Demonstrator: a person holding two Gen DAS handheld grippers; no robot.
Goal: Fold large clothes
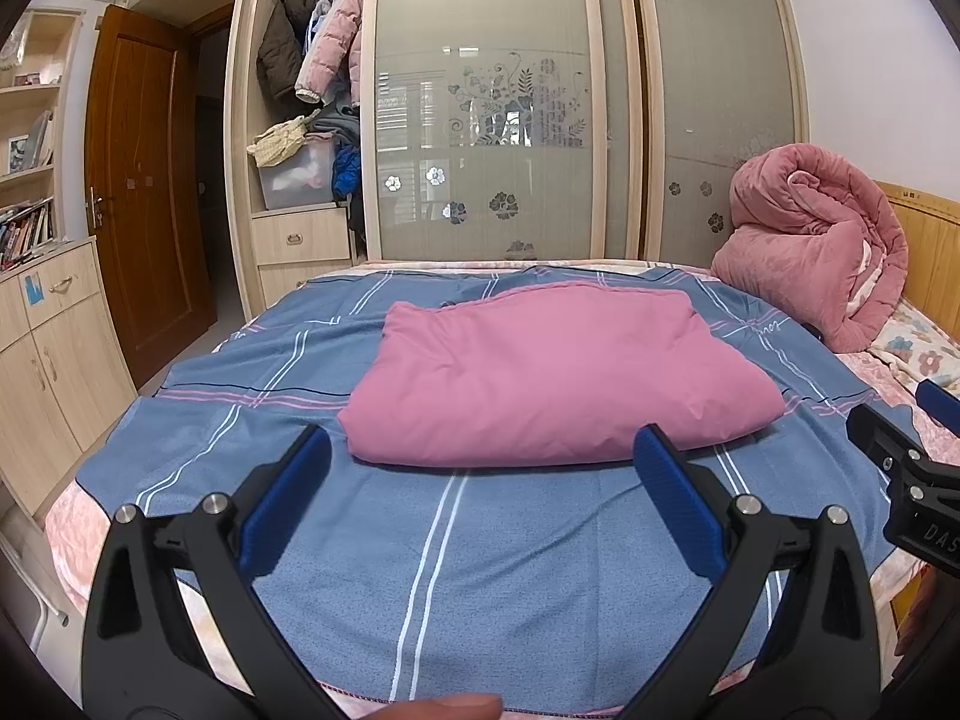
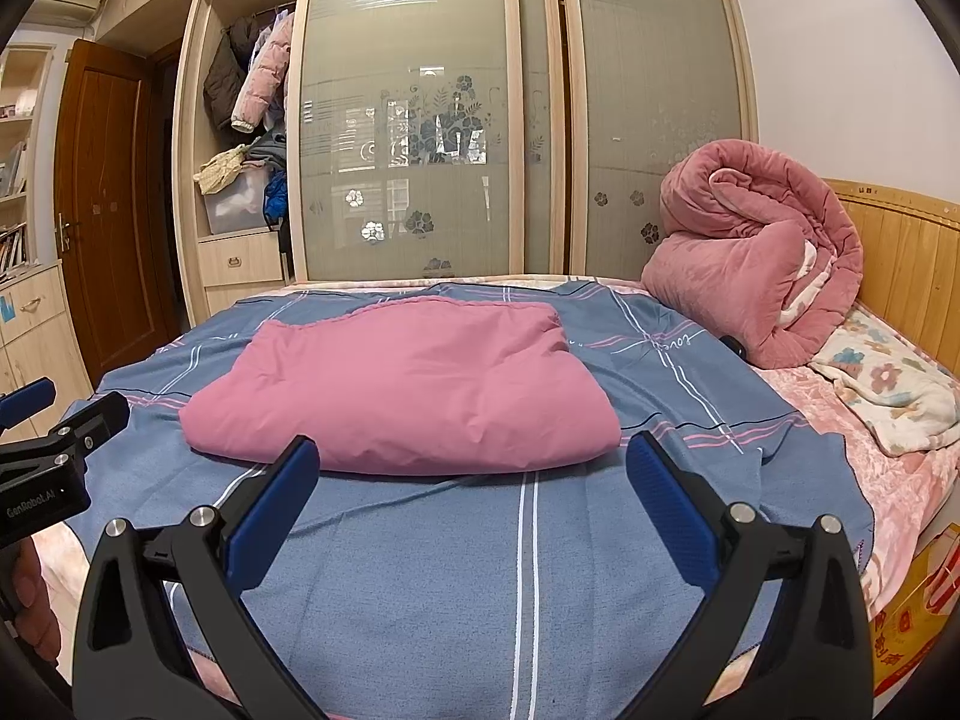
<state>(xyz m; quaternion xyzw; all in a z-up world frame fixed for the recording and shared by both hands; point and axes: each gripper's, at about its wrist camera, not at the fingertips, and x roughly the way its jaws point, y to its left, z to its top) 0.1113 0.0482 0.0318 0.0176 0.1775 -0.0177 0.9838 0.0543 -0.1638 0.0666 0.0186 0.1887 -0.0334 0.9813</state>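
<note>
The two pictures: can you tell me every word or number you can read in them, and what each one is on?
"GenRobot.AI": on the left tool body, seen from the right wrist view.
"DAS": cut off at the frame edge, on the right tool body.
"love": white script on the blue sheet, seen reversed.
Red print on the yellow box: too distorted to read.
Book spines: too small.

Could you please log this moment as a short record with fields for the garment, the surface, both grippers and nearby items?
garment: pink garment, folded, lying flat
surface: blue striped sheet on the bed
left hand-held gripper: open, empty, short of the garment
right hand-held gripper: open, empty, short of the garment
nearby: rolled pink quilt by the headboard
</note>
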